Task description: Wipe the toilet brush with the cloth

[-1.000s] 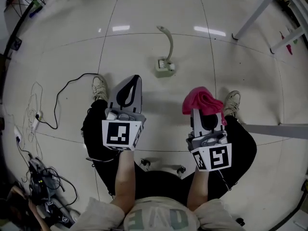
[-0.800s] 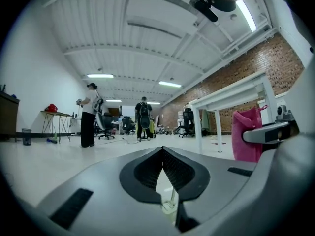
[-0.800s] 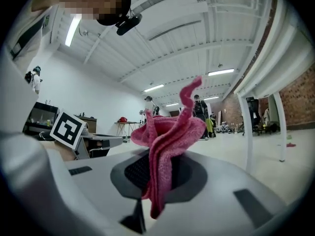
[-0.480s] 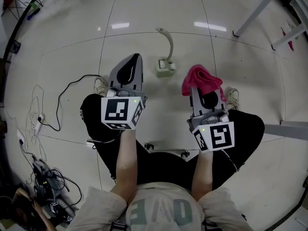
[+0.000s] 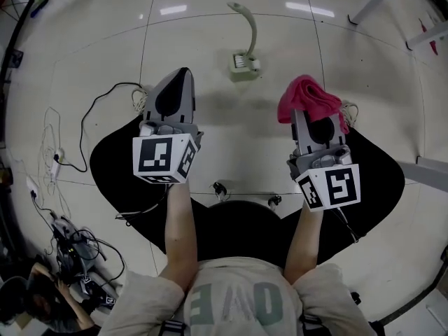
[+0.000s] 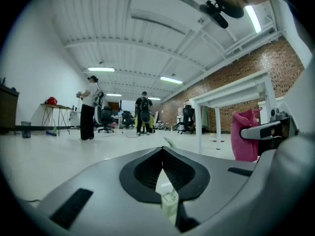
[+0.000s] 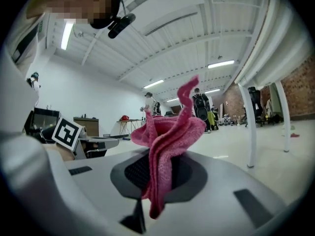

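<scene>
While both point forward, level | left gripper (image 5: 181,73) jaws pressed together | right gripper (image 5: 312,118) jaws pinching cloth (image 5: 306,96)

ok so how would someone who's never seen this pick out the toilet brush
Start from the pale tiled floor straight ahead of the person. The toilet brush sits alone on the middle tile. It is a small squarish pale block with a long curved handle rising from it, unlike the bunched pink cloth to its right.
</scene>
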A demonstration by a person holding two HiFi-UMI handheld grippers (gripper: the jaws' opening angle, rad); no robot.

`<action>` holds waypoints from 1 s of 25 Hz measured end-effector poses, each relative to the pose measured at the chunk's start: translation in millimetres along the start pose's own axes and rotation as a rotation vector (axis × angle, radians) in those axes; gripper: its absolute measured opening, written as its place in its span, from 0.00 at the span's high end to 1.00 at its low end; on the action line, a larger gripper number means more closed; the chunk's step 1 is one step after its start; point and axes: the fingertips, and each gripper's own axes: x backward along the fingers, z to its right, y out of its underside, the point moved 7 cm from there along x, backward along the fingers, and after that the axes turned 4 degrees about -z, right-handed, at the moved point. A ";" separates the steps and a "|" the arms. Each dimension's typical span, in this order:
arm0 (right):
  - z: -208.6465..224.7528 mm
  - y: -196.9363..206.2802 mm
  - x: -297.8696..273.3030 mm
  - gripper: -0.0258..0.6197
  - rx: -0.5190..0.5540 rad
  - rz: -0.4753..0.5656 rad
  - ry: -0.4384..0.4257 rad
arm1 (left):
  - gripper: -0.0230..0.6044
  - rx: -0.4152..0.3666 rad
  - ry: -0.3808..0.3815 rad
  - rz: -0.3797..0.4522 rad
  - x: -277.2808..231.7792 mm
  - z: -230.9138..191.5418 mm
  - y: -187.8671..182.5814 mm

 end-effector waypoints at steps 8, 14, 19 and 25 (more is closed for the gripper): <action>7.1 1.3 -15.6 0.91 -0.004 -0.016 0.013 | 0.96 0.105 -0.048 0.013 -5.6 -24.2 10.3; -2.5 -77.3 -52.8 0.91 0.181 0.102 0.020 | 0.96 0.113 -0.008 0.103 -28.8 -16.4 -13.5; 21.6 -117.3 -106.1 0.91 0.228 0.150 0.067 | 0.96 0.102 0.008 0.164 -71.4 -18.9 -27.6; 85.7 23.9 -181.1 0.91 -0.007 -0.042 0.077 | 0.96 0.111 0.007 0.008 -144.9 -25.6 64.1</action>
